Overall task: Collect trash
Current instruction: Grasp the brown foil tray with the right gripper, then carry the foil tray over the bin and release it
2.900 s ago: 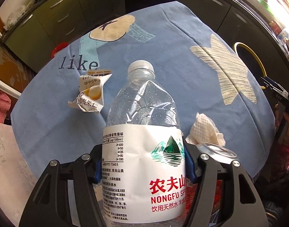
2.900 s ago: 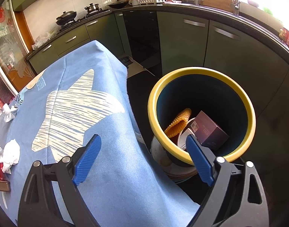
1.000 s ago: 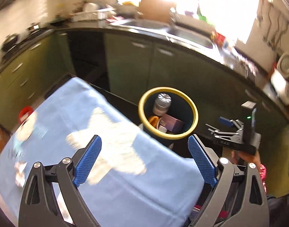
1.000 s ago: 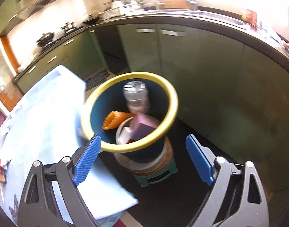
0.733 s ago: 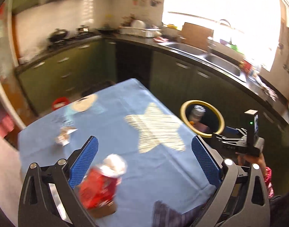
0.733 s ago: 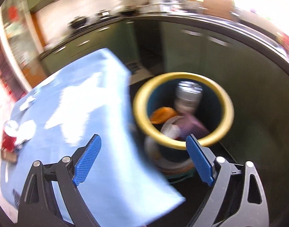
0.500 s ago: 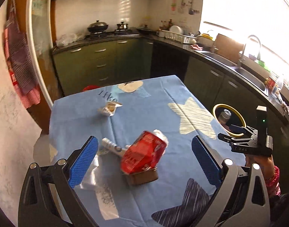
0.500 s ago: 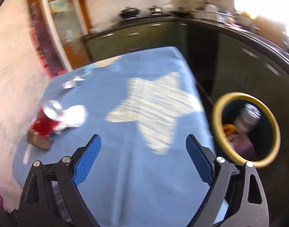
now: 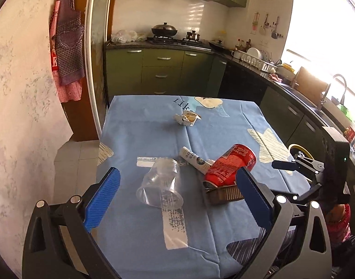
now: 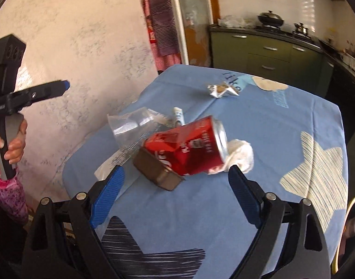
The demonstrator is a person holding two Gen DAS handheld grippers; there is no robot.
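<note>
Blue cloth (image 9: 224,134) covers my table, and the trash lies scattered on it. My left gripper (image 9: 177,196) hangs over the near edge with its jaws spread wide, having just opened the last bit further, and nothing sits between them. My right gripper (image 10: 175,196) is also spread wide and empty, hovering above the cloth.

A clear cup (image 9: 161,188) lies on its side just ahead of my left gripper. Beside it, a dented red can (image 9: 228,166) leans tilted on a small brown box (image 9: 224,195), touching it. A white tube (image 9: 193,159) lies next to the can, between it and the cup. From the right wrist view a crumpled tissue (image 10: 240,154) rests against the can's top end. A torn wrapper (image 9: 186,118) sits well apart, toward the far end of the cloth near some printed letters.

The yellow-rimmed bin (image 9: 298,151) stands past the table's right side, partly hidden behind my right gripper.
</note>
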